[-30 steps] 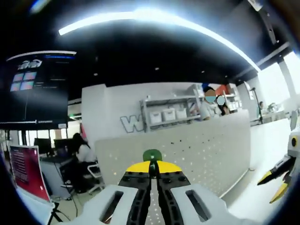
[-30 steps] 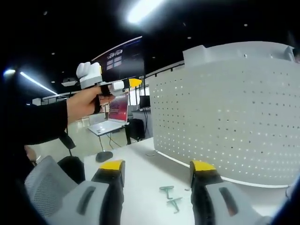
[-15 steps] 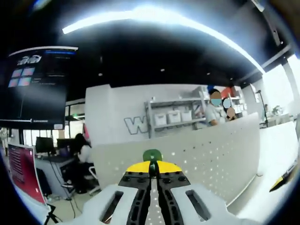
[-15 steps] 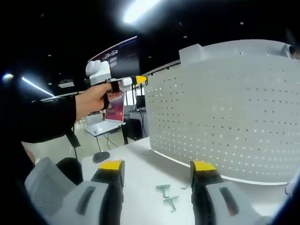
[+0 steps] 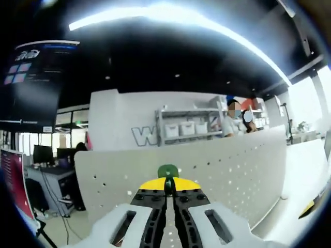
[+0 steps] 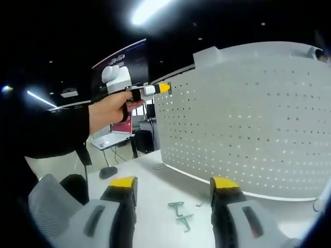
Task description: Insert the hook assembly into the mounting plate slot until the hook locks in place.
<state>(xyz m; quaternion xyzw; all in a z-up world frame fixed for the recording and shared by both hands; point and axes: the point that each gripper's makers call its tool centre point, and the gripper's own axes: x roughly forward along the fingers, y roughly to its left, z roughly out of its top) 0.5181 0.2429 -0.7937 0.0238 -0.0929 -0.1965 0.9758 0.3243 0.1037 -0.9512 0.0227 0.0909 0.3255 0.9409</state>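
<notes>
left gripper view: left gripper (image 5: 166, 187) jaws pinch a green hook (image 5: 167, 171) near the pegboard (image 5: 232, 165); right gripper (image 6: 173, 188) jaws spread. next: seat hook in a slot.

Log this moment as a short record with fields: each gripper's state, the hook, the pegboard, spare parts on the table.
left gripper: jaws shut on a green hook, raised toward the board's upper left edge
green hook: its head pokes out above the yellow tips
right gripper: jaws open, nothing held, low over the table
pegboard: white, perforated, standing upright on the white table
spare hooks: two green ones lying on the table in front of the board
</notes>
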